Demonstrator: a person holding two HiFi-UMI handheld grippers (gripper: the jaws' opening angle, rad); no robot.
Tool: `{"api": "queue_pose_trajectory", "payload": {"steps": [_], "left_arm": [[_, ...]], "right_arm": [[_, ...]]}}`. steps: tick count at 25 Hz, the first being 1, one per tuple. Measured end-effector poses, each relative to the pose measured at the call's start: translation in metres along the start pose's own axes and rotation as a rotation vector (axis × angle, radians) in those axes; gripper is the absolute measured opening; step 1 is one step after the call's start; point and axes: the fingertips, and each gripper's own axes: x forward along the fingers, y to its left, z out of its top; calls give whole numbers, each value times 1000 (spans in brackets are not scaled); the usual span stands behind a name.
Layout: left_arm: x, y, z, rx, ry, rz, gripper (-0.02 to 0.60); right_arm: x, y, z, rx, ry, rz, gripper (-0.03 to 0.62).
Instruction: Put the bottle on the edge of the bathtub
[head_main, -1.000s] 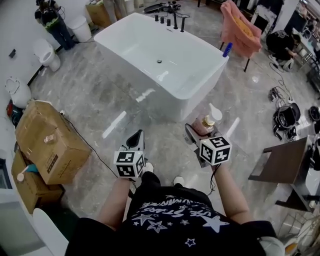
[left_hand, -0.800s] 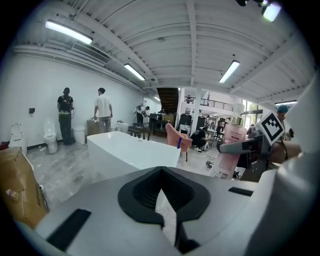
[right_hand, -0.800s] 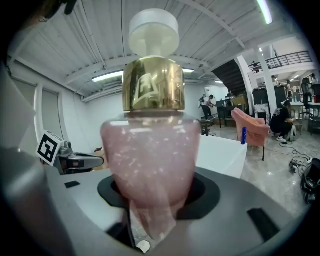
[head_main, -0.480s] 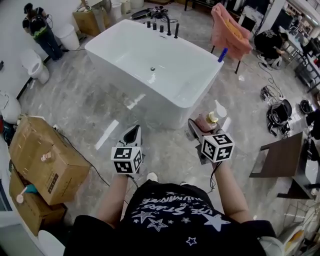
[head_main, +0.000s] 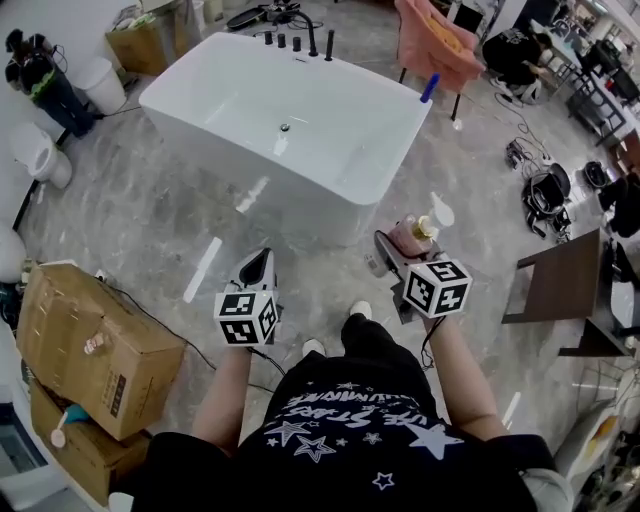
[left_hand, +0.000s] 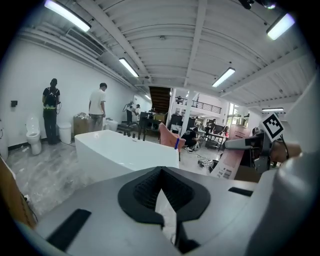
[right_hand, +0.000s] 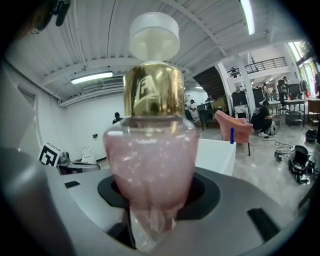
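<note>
Your left tongs (head_main: 256, 272) are hanging closed, empty. The bathtub (head_main: 398, 150) is waiting ahead. Your right tongs (head_main: 398, 243) are gripping the pink bottle (head_main: 410, 236) near its base, in mid-air, so it may be tipping out while you're carrying it.

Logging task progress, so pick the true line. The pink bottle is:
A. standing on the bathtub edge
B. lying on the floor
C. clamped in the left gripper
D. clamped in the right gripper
D: the right gripper view shows the right gripper closed on the pink bottle, and the head view shows the bottle carried above the floor, short of the bathtub.
</note>
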Motion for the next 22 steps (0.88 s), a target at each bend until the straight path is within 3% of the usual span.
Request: {"api": "queue_pose_trajectory", "payload": {"steps": [8, 16, 22], "left_arm": [[66, 24, 12, 24, 44, 8, 15], [155, 69, 77, 39, 49, 126, 15], [229, 63, 109, 85, 58, 115, 15]], "right_arm": [[76, -46, 10, 25, 27, -1, 224], [184, -111, 52, 8, 41, 88, 223], [238, -158, 82, 60, 20, 94, 223]]}}
